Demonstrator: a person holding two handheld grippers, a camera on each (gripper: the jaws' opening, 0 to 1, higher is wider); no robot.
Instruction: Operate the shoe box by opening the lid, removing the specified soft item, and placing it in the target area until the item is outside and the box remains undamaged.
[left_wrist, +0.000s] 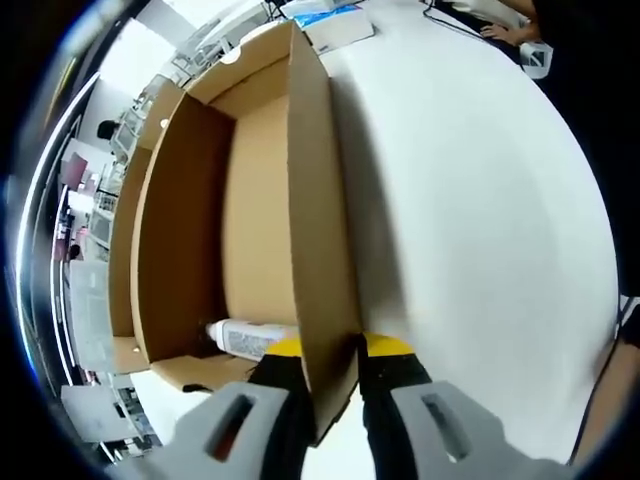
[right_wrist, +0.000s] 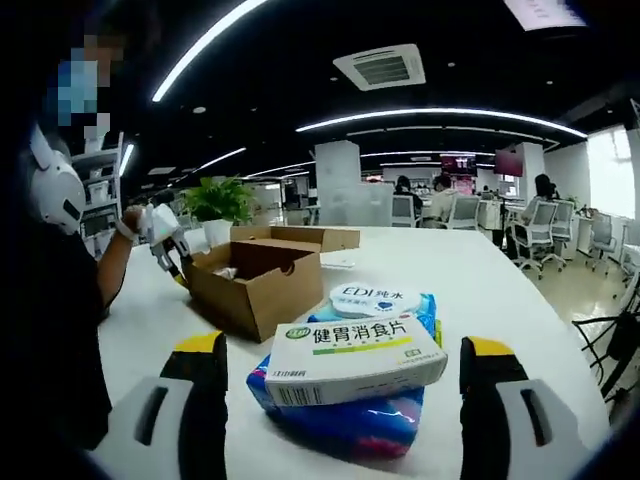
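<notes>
Left gripper (left_wrist: 333, 372) fingers pinch the box (left_wrist: 250, 200) wall; right gripper (right_wrist: 340, 385) fingers spread wide around the blue pack (right_wrist: 345, 420).

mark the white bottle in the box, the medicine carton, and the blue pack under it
white bottle (left_wrist: 243, 337), left gripper view, on its labelled body.
medicine carton (right_wrist: 355, 358), right gripper view, on its printed top face.
blue pack (right_wrist: 352, 420), right gripper view, on its front edge below the carton.

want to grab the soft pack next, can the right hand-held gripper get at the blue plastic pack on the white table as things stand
Probably yes. The right hand-held gripper is open, its jaws either side of the blue plastic pack. But a white cardboard medicine box and a round white lid rest on it.
</notes>
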